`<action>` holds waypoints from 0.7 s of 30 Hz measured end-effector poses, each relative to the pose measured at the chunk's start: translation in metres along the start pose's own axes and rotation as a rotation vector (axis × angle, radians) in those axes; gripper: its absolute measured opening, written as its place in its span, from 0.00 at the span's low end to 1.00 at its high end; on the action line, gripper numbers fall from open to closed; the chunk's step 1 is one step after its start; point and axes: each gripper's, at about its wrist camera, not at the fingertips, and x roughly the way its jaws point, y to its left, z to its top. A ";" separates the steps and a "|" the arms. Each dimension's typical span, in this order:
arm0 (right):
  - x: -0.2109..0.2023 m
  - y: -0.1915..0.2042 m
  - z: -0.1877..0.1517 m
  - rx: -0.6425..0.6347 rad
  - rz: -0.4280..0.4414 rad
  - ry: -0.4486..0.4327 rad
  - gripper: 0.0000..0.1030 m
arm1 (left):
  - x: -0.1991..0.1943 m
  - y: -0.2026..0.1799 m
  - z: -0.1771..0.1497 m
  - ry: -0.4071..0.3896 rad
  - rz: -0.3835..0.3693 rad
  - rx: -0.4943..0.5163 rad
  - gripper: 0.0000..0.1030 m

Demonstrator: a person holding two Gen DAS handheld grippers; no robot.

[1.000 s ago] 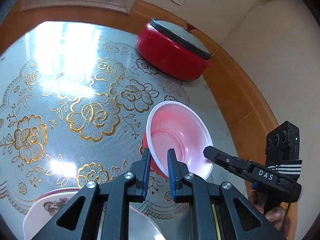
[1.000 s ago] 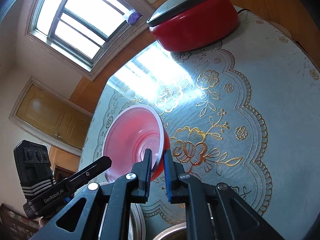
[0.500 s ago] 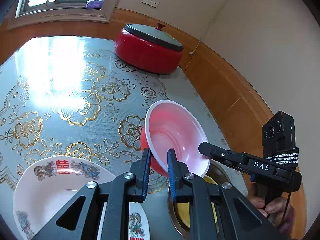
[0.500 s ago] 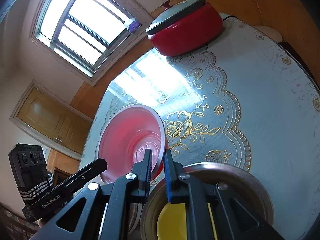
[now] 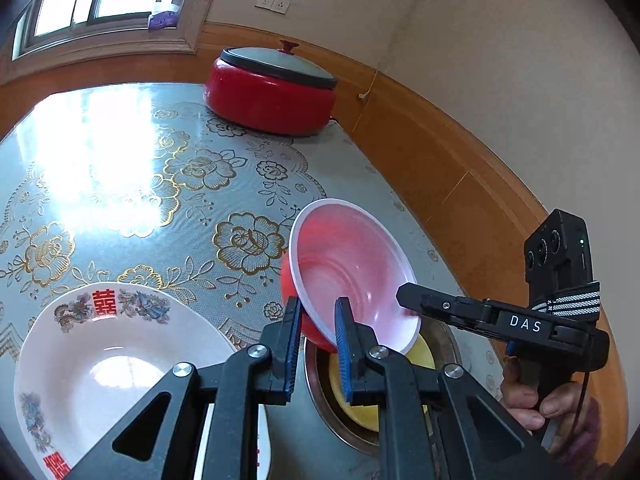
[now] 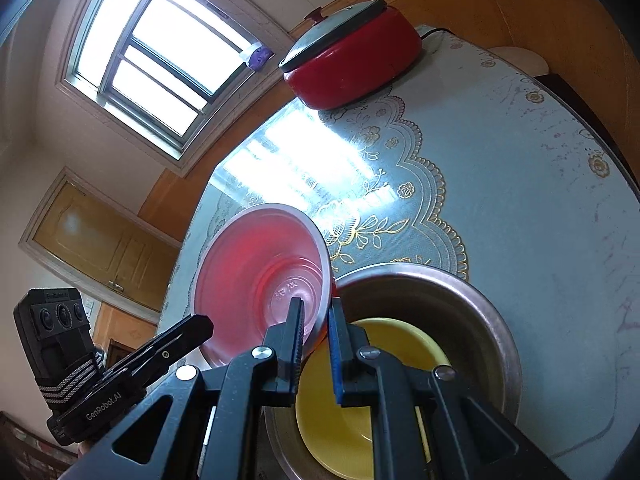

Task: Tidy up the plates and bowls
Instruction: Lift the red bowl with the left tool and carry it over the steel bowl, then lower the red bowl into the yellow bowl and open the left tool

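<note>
Red pot (image 5: 272, 92) far off on the tabletop (image 5: 120, 184), patterned plate (image 5: 108, 360) at your left. Both your left gripper (image 5: 316, 316) and right gripper (image 6: 314, 316) pinch the red bowl (image 5: 352, 272) rim — bowl tilted on edge, just above the yellow dish (image 6: 380, 408) in the steel basin (image 6: 472, 320).

Looks like somebody's home dining room: round table (image 5: 120, 168) under a gold-flowered lace cloth, red electric pot (image 5: 270, 96) plugged in by the wall, wood wainscoting (image 5: 460, 152), a window (image 6: 160, 52), wooden cabinet doors (image 6: 100, 244).
</note>
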 end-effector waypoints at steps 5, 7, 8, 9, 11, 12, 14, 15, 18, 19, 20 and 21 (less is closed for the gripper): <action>-0.011 -0.001 -0.007 0.000 -0.004 -0.012 0.10 | 0.002 -0.003 -0.004 0.006 -0.010 0.018 0.15; -0.016 -0.001 -0.009 -0.002 -0.006 -0.019 0.10 | 0.002 -0.005 -0.006 0.006 -0.023 0.029 0.15; -0.018 -0.001 -0.010 -0.005 -0.009 -0.020 0.10 | 0.002 -0.006 -0.007 0.007 -0.030 0.036 0.15; -0.021 -0.001 -0.012 -0.007 -0.010 -0.021 0.10 | 0.000 -0.008 -0.009 0.010 -0.037 0.041 0.15; -0.027 -0.001 -0.016 -0.008 -0.013 -0.023 0.10 | -0.002 -0.010 -0.013 0.023 -0.056 0.052 0.15; -0.030 -0.002 -0.018 -0.009 -0.016 -0.026 0.10 | -0.003 -0.012 -0.015 0.031 -0.067 0.055 0.15; -0.037 -0.003 -0.023 -0.009 -0.018 -0.028 0.12 | -0.003 -0.014 -0.018 0.050 -0.088 0.062 0.15; -0.039 -0.005 -0.024 -0.005 -0.019 -0.025 0.12 | -0.004 -0.016 -0.020 0.060 -0.097 0.061 0.15; -0.045 -0.010 -0.031 0.005 -0.034 -0.020 0.12 | 0.000 -0.020 -0.028 0.095 -0.111 0.058 0.15; -0.045 -0.013 -0.033 0.011 -0.037 -0.015 0.12 | 0.001 -0.022 -0.032 0.106 -0.113 0.060 0.15; -0.046 -0.016 -0.036 0.017 -0.041 -0.009 0.12 | 0.003 -0.023 -0.035 0.119 -0.113 0.061 0.15; -0.046 -0.019 -0.039 0.023 -0.045 0.000 0.12 | 0.006 -0.024 -0.038 0.133 -0.111 0.062 0.15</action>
